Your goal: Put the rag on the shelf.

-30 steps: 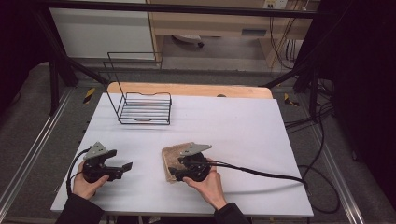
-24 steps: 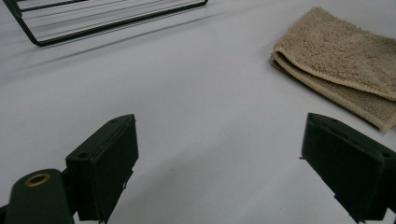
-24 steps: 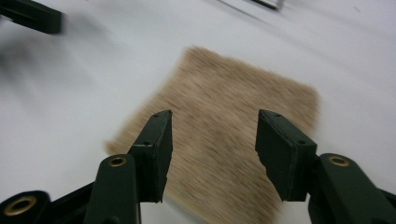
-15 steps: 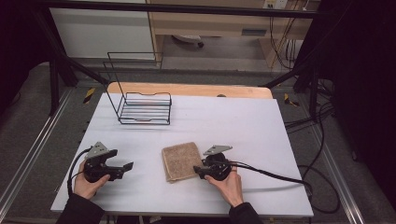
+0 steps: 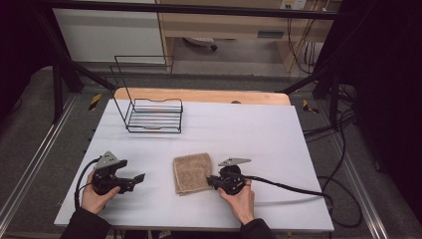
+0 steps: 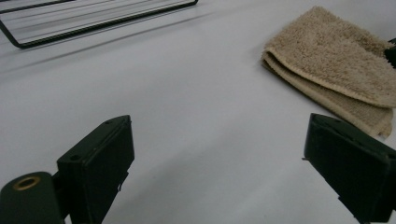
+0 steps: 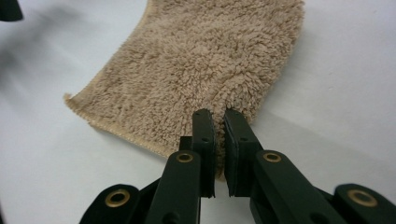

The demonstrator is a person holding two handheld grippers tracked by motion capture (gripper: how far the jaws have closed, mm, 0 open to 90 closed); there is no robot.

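Note:
A folded beige towel point(image 5: 192, 172) point(image 6: 336, 60) point(image 7: 201, 60) lies flat on the white table point(image 5: 249, 129), near the front. My right gripper point(image 5: 211, 180) point(image 7: 218, 115) lies low at the towel's right edge. Its jaws have just been closing and now pinch a bit of that fluffy edge between the pads. My left gripper point(image 5: 140, 178) point(image 6: 219, 127) rests on the table to the left of the towel, pointing toward it. Its jaws stand wide open with only bare table between them.
A black wire rack point(image 5: 154, 115) point(image 6: 93, 18) stands at the back left of the table. A wooden board point(image 5: 199, 94) runs along the far edge. The right gripper's cable point(image 5: 293, 188) trails off to the right across the tabletop.
The right gripper moved from above the towel to its right edge, came down, and its jaws closed on the edge. The left gripper kept still.

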